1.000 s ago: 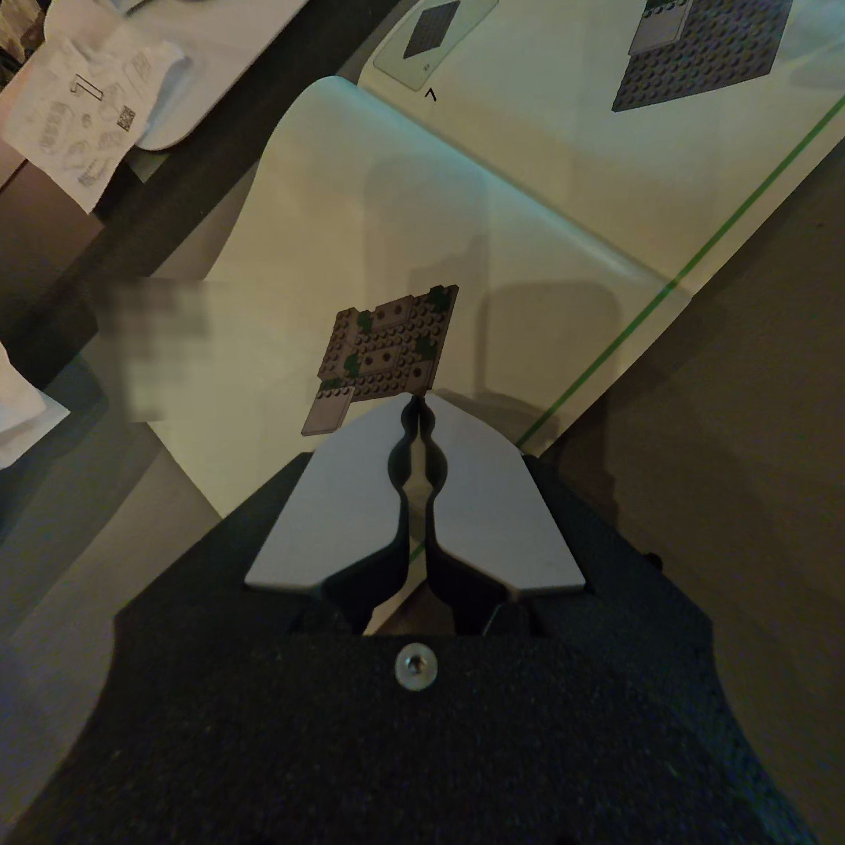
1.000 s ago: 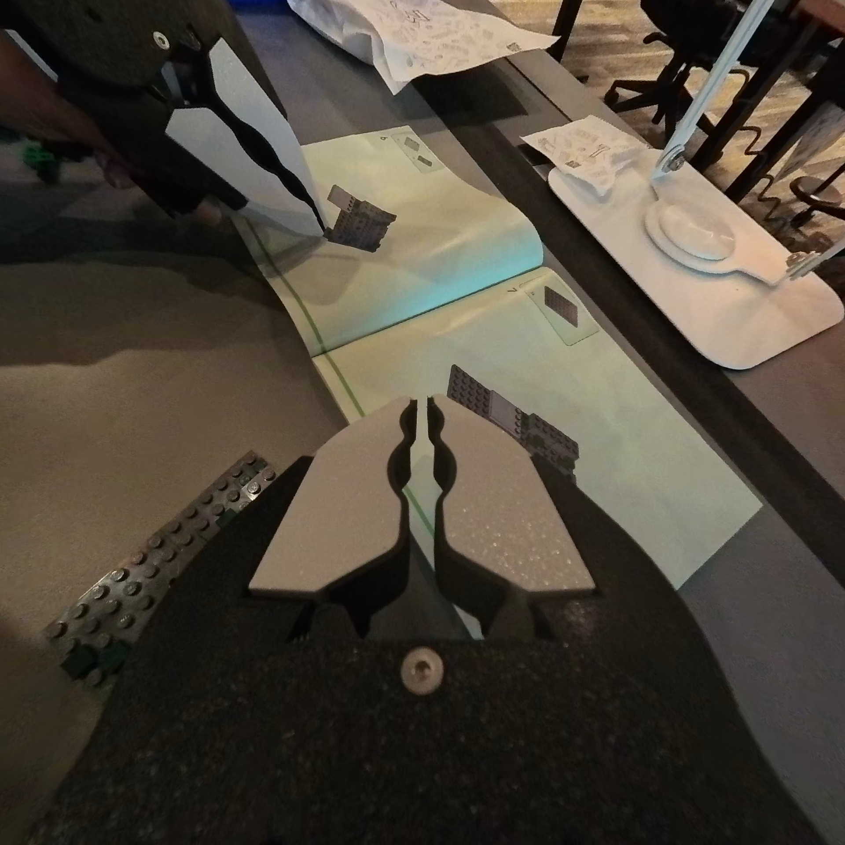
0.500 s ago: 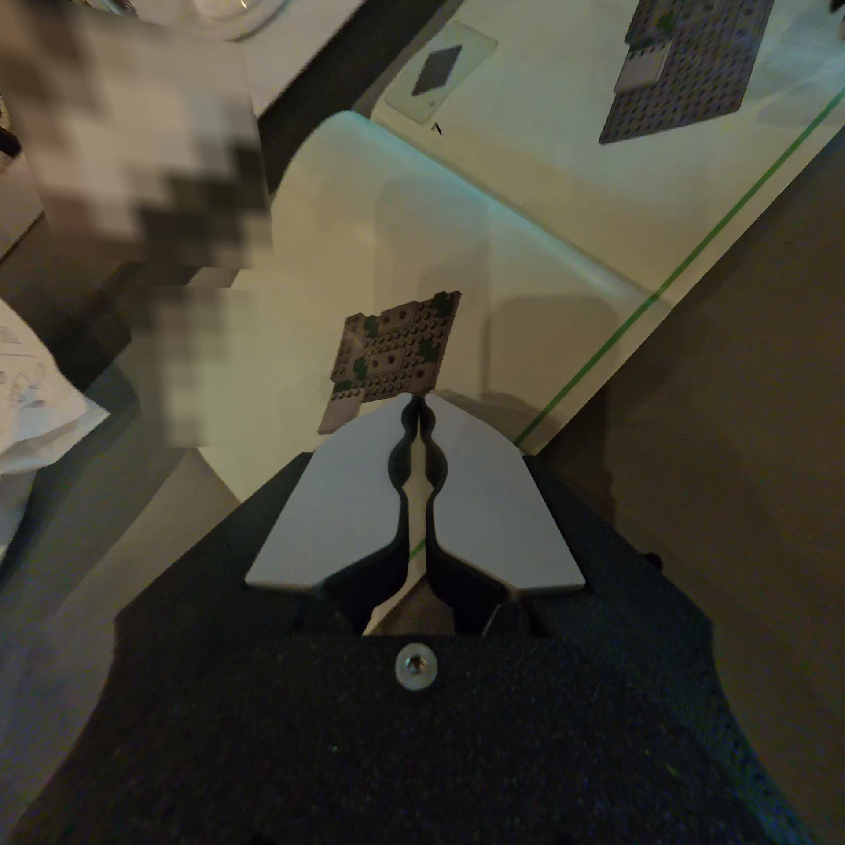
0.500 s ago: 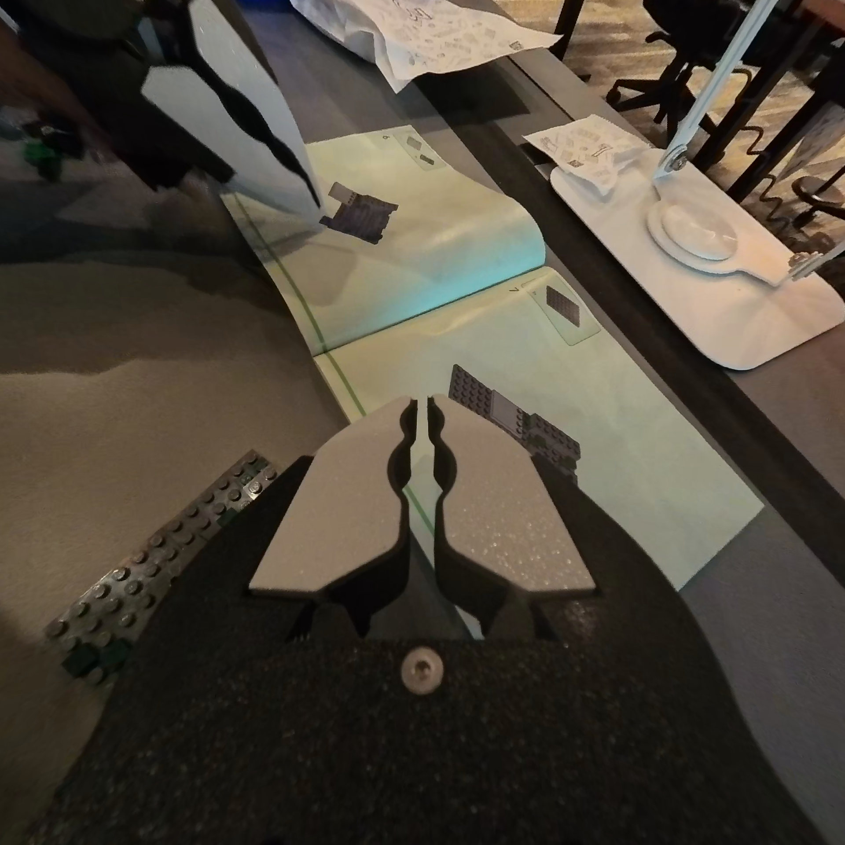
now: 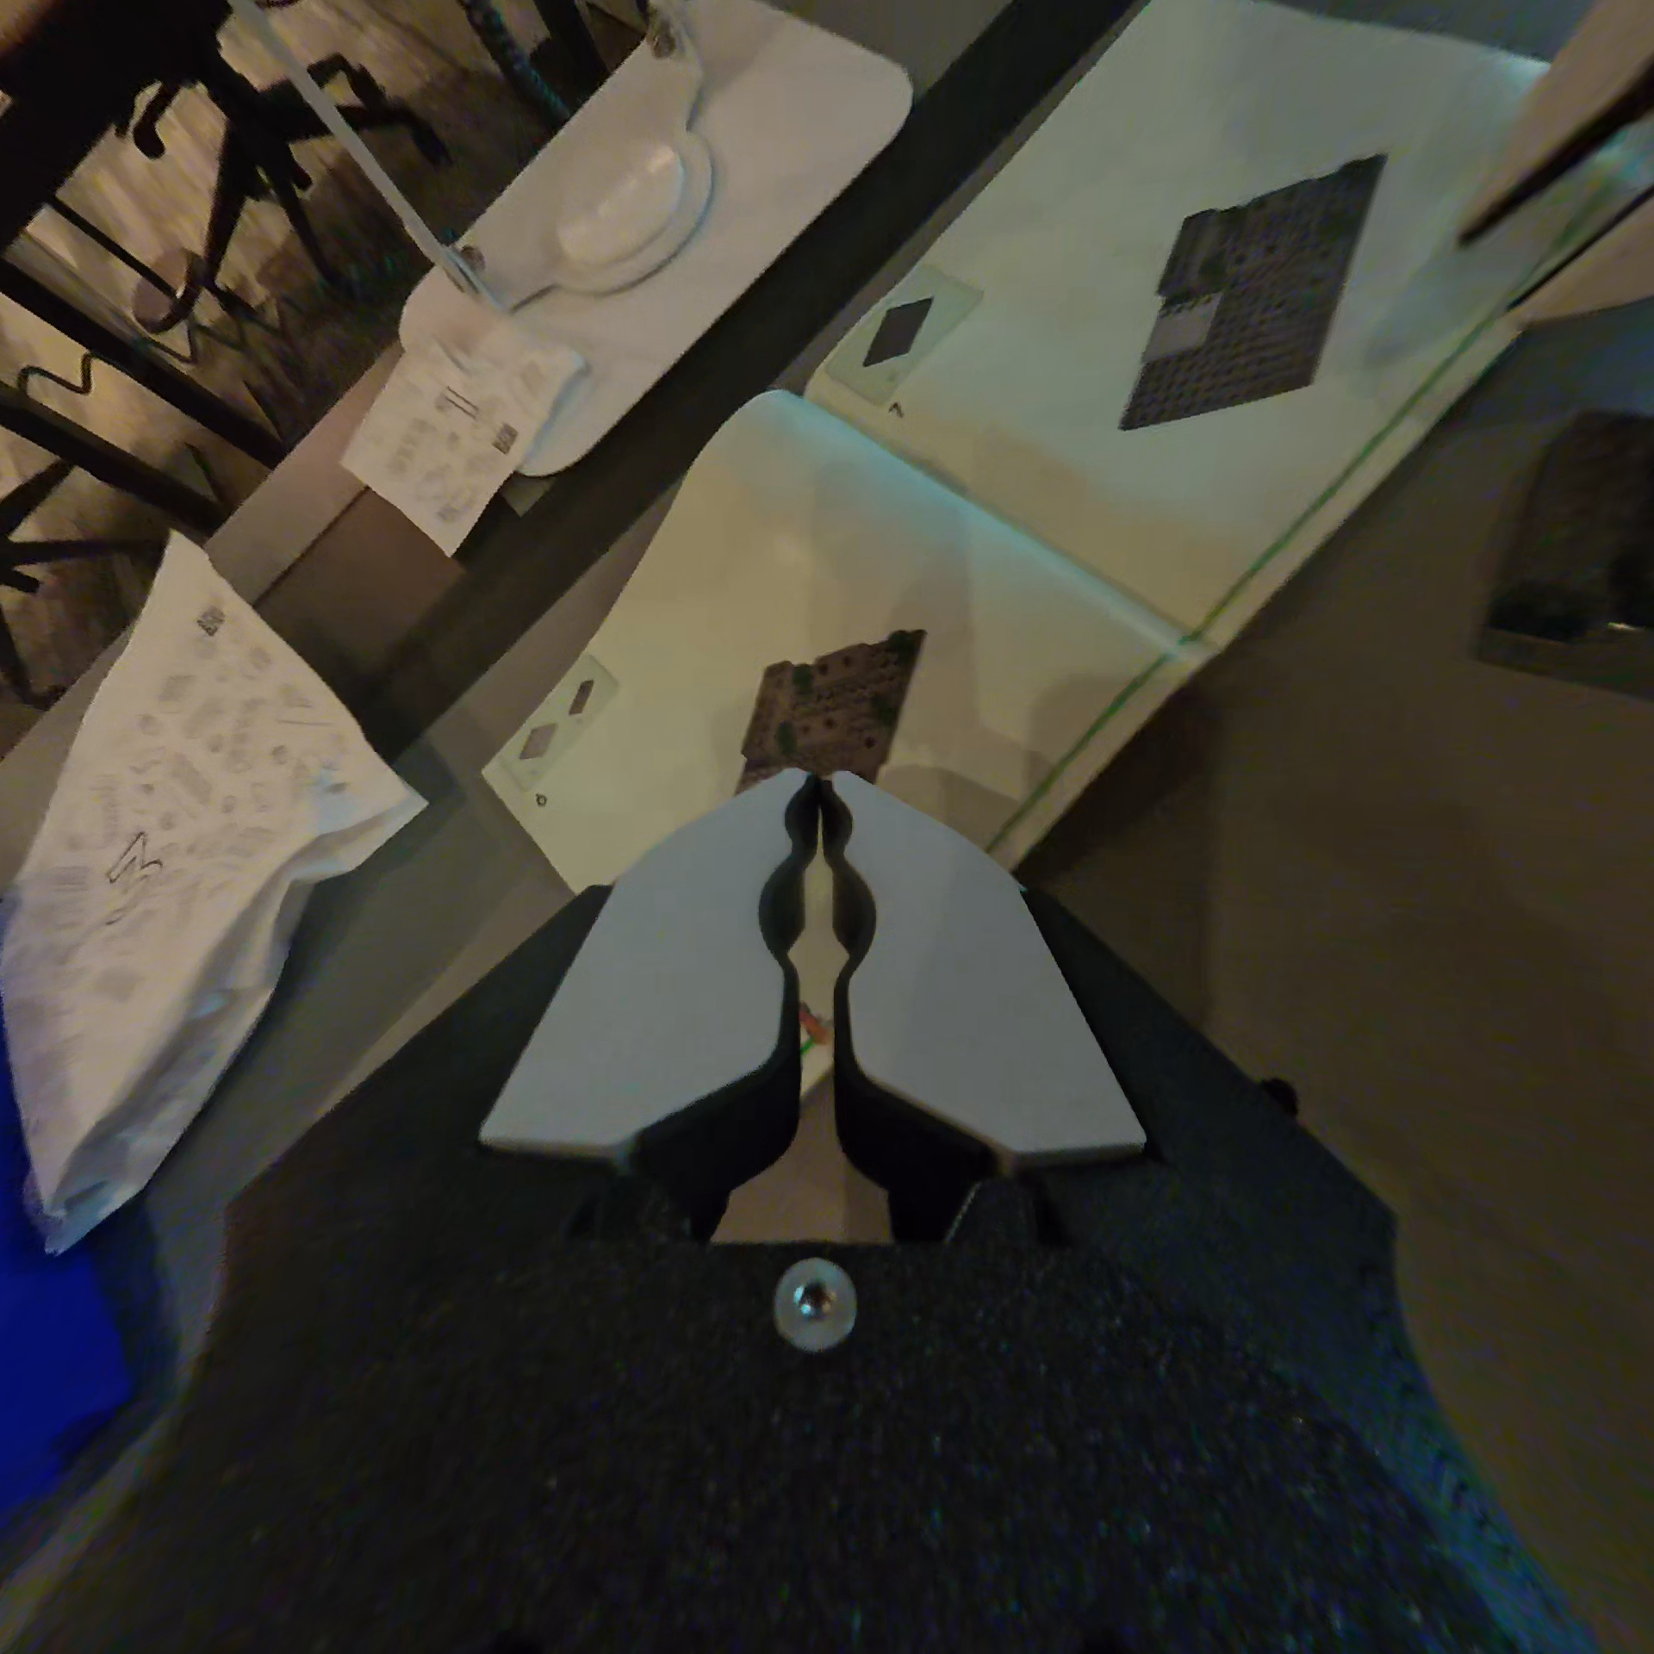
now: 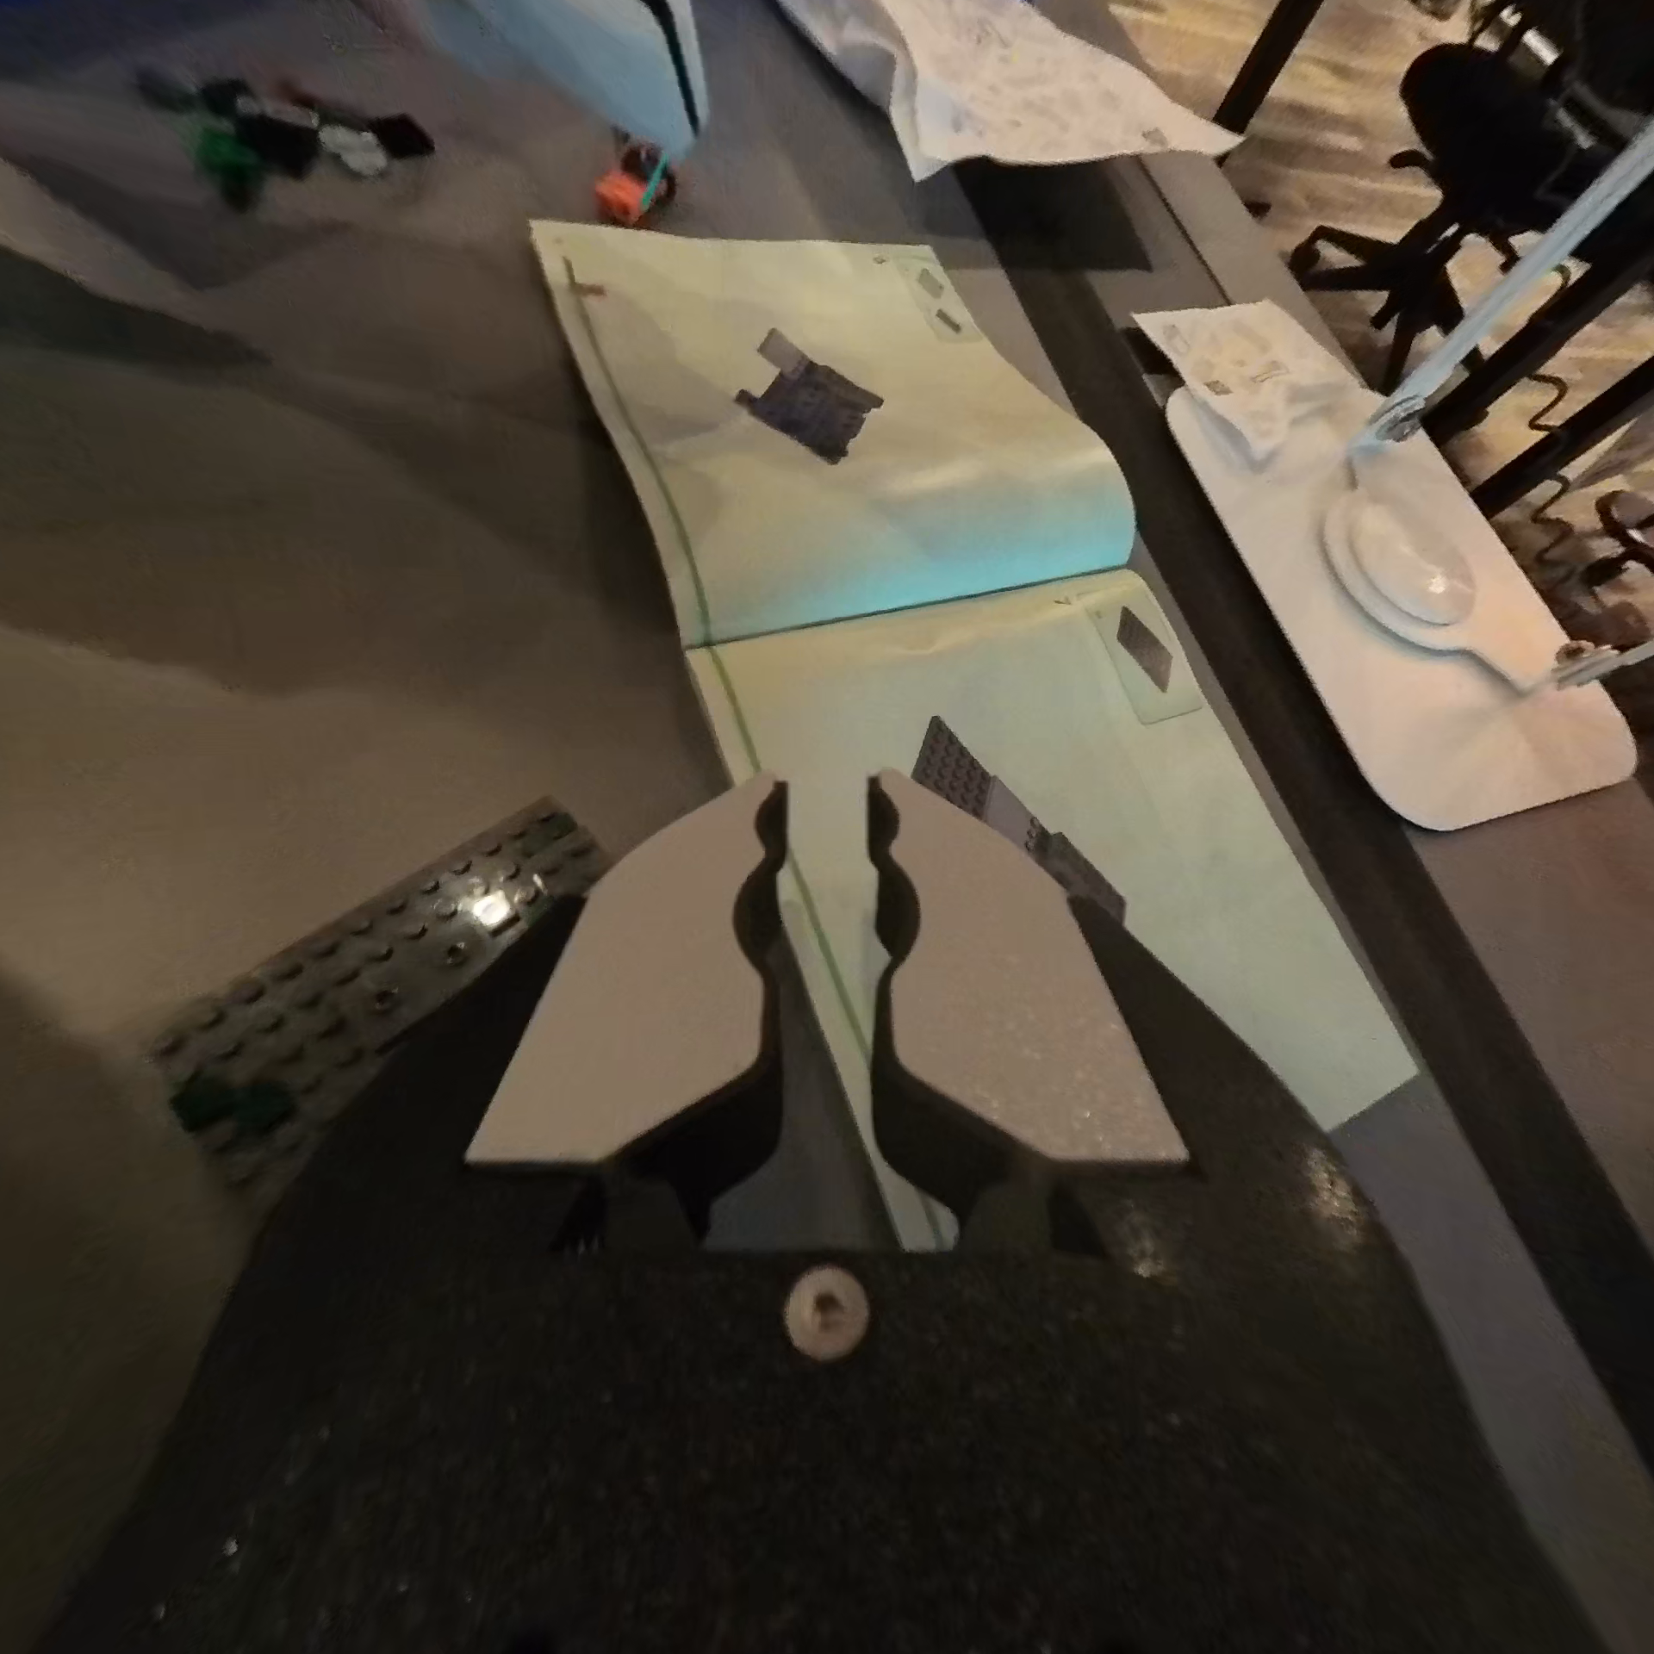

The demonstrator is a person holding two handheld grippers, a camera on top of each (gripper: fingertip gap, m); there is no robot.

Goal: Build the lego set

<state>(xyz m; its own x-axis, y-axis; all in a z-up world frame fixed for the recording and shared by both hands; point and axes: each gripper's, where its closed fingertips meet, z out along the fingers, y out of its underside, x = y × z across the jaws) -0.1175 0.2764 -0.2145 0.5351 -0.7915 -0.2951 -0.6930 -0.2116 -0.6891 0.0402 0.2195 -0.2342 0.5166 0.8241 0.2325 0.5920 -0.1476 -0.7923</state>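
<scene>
My left gripper (image 5: 822, 788) is clenched, tips touching, nothing between them, hanging over the open instruction booklet (image 5: 895, 555) near its nearer page. My right gripper (image 6: 828, 788) is released, jaws parted with a clear gap, empty, above the booklet's other page (image 6: 1074, 850). The booklet lies flat along the far edge of the grey table (image 6: 313, 582). The dark grey lego baseplate (image 6: 376, 976), with a few green bits at one end, sits on the table just beside my right gripper, on its left, partly hidden by the gripper body. Loose lego pieces (image 6: 286, 134) are scattered near the table's far left corner, an orange piece (image 6: 631, 188) close by. White paper bags (image 5: 188, 850) lie at the far edge. A white lamp base (image 6: 1396, 626) stands on the next table past the gap.
</scene>
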